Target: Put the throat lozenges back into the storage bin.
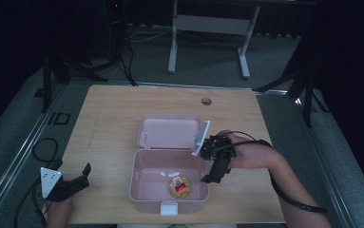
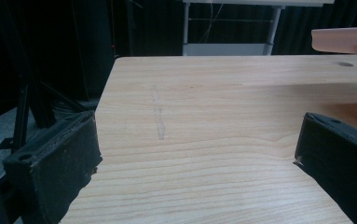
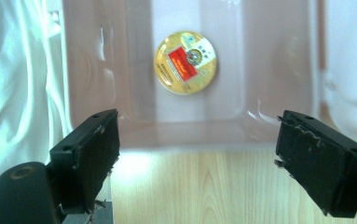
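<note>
Open box [image 1: 144, 187] sits at table [image 1: 108, 118] near-centre, lid [image 1: 170, 131] lying behind it. Round tin [image 1: 179, 187] lies inside, near right. Left gripper [image 1: 77, 180] at near-left corner; right gripper [image 1: 211, 177] at box's right wall.

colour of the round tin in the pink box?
The round tin is gold-yellow with a red rectangular label across its lid; clearest in the right gripper view.

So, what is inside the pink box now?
Inside the open pink box lies one round gold tin with a red label, flat on the bottom near the front right. The rest of the floor looks bare; the strip behind the front wall is hidden.
</note>
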{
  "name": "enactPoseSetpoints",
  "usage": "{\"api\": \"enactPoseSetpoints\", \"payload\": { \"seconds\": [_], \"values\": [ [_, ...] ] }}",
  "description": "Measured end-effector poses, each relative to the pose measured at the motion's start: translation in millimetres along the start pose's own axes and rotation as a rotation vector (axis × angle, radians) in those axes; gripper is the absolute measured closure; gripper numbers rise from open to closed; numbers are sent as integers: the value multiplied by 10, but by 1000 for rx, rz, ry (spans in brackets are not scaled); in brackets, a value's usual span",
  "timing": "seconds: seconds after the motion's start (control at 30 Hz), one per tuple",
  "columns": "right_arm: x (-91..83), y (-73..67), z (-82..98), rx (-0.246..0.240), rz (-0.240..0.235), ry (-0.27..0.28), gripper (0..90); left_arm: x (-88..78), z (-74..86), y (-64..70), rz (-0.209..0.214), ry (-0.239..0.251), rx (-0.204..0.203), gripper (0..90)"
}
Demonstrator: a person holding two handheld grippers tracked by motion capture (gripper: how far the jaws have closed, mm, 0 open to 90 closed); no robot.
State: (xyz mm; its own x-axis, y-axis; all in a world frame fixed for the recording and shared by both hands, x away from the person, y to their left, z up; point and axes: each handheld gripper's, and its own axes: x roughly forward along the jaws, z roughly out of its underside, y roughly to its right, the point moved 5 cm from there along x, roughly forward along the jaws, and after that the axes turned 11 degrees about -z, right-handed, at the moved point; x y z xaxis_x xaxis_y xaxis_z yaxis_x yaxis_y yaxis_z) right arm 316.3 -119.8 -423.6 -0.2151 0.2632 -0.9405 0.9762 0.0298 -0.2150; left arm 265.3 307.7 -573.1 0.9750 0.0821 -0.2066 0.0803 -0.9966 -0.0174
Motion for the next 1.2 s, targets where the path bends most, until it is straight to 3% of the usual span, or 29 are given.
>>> {"api": "enactPoseSetpoints", "payload": {
  "seconds": [0.1, 0.17, 0.3, 0.37, 0.53, 0.77, 0.83, 1.0, 1.07, 1.2],
  "values": [
    [-46, 21, 110, 6, 20, 28, 133, 0, 0, 0, 0, -1, -1, 3],
    [-62, 65, 280, 27, 48, 62, 132, 1, 0, 1, 0, -2, 3, 3],
    [-7, 133, 458, 48, 71, 112, 132, 1, 0, 1, -1, -2, 1, 3],
    [58, 200, 567, 50, 118, 127, 136, 1, 1, 1, -1, -4, 2, 2],
    [229, 391, 784, 133, 165, 184, 137, 0, 1, -1, 1, -1, 2, 3],
    [416, 661, 1135, 263, 302, 358, 135, 1, 0, 0, 2, -1, 0, 2],
    [466, 711, 1240, 288, 371, 404, 134, 1, 1, 0, 2, -2, 1, 2],
    [577, 806, 1481, 370, 433, 520, 128, 1, 1, 0, 1, -3, 2, 2],
    [590, 842, 1580, 400, 502, 555, 136, 1, 1, 0, 2, -2, 1, 2],
    [584, 887, 1779, 465, 585, 620, 131, 1, 1, -1, 1, -2, 1, 2]
  ]
}}
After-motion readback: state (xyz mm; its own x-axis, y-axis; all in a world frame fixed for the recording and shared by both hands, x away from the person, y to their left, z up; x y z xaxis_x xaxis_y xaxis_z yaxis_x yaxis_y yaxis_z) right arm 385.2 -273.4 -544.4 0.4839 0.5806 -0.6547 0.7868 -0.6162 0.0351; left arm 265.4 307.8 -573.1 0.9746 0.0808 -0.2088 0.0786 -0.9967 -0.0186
